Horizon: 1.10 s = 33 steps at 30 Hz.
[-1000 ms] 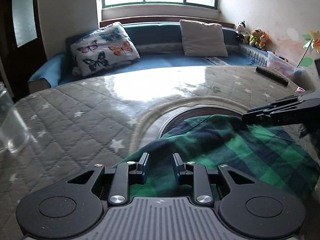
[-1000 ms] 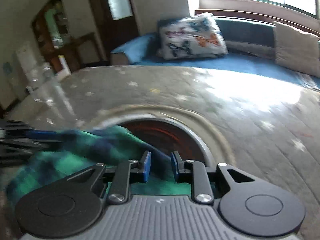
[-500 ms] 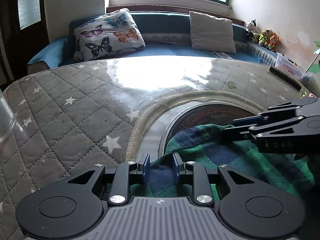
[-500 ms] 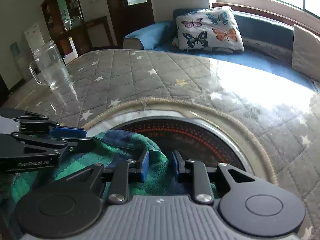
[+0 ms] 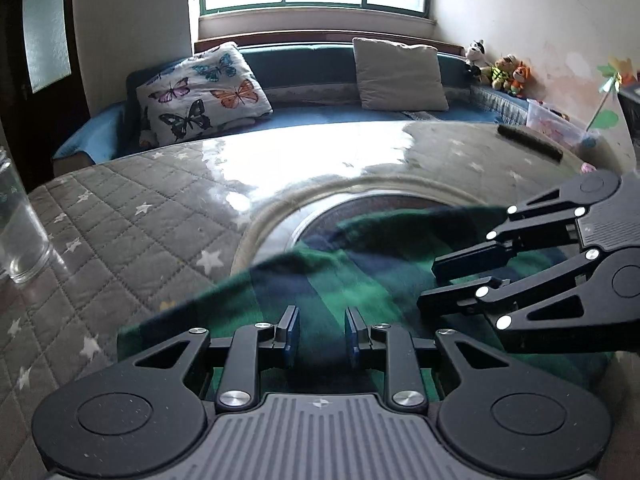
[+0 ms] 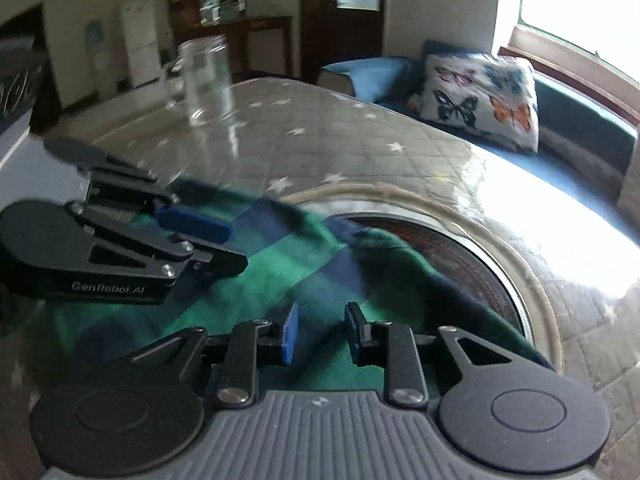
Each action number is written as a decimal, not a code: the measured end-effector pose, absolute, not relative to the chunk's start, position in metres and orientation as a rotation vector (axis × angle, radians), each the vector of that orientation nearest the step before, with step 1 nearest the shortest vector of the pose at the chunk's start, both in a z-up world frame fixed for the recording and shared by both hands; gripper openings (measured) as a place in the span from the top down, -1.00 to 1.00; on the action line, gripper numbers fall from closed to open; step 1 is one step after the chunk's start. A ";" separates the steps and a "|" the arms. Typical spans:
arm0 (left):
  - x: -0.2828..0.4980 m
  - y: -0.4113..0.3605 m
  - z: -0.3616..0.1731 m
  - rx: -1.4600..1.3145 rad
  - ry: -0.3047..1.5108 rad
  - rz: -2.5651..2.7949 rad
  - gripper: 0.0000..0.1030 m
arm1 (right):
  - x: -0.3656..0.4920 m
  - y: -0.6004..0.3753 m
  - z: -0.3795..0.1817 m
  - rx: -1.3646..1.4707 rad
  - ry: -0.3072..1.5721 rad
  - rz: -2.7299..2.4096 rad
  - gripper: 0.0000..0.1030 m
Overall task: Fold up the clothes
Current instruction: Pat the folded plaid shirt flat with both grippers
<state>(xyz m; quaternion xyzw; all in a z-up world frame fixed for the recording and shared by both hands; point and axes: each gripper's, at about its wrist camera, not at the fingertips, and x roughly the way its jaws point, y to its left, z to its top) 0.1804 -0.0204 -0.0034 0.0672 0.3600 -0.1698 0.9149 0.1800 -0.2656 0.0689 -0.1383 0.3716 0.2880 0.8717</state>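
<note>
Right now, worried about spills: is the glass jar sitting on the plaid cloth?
No, the glass jar stands on the quilted table cover, apart from the plaid cloth.

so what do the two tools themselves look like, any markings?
Both are matte black linkage frames with silver rivets, round side discs and a grey ribbed body. Left tool and right tool each carry blue pads on the fingers. The left tool's side reads "GenRobot.AI" in the right wrist view. No cables or sleeves visible.

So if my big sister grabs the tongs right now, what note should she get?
Left tongs: open, holding nothing, low over the green plaid cloth.
Right tongs: open too, over the same cloth beside the left ones.
The cloth lies rumpled on the quilted table, partly covering the round inset.
Done: no neat fold shows yet.
Left: grip an edge, flatten, fold.
</note>
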 end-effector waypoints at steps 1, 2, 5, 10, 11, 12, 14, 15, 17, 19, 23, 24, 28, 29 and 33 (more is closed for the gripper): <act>0.175 -0.020 -0.005 0.132 0.744 -0.351 0.48 | 0.174 -0.263 0.068 -0.299 0.774 0.611 0.50; 0.169 -0.020 -0.006 0.129 0.744 -0.353 0.48 | 0.167 -0.261 0.067 -0.305 0.774 0.621 0.49; 0.153 -0.019 -0.009 0.144 0.739 -0.344 0.48 | 0.143 -0.251 0.062 -0.329 0.774 0.661 0.39; 0.127 -0.013 -0.013 0.148 0.726 -0.322 0.47 | 0.109 -0.243 0.060 -0.354 0.752 0.704 0.39; 0.122 -0.010 -0.014 0.147 0.725 -0.315 0.47 | 0.103 -0.243 0.060 -0.349 0.752 0.715 0.37; 0.117 -0.007 -0.014 0.140 0.723 -0.306 0.47 | 0.098 -0.244 0.060 -0.345 0.751 0.722 0.33; 0.109 0.002 -0.015 0.124 0.720 -0.286 0.47 | 0.087 -0.247 0.059 -0.336 0.747 0.734 0.31; 0.105 0.006 -0.015 0.116 0.718 -0.276 0.47 | 0.083 -0.251 0.059 -0.324 0.746 0.731 0.30; 0.098 0.016 -0.014 0.090 0.714 -0.259 0.47 | 0.080 -0.262 0.061 -0.290 0.743 0.712 0.26; 0.094 0.024 -0.015 0.069 0.713 -0.240 0.46 | 0.080 -0.276 0.062 -0.248 0.747 0.681 0.26; 0.087 0.035 -0.015 0.034 0.709 -0.228 0.46 | 0.082 -0.316 0.060 -0.148 0.773 0.571 0.26; 0.087 0.036 -0.016 0.034 0.709 -0.225 0.46 | 0.083 -0.327 0.059 -0.132 0.779 0.543 0.26; 0.086 0.041 -0.016 0.033 0.714 -0.212 0.46 | 0.086 -0.364 0.055 -0.081 0.798 0.443 0.26; 0.087 0.042 -0.016 0.036 0.716 -0.213 0.46 | 0.087 -0.371 0.057 -0.075 0.800 0.426 0.26; 0.092 0.044 -0.013 0.045 0.722 -0.207 0.46 | 0.096 -0.382 0.067 -0.072 0.783 0.403 0.27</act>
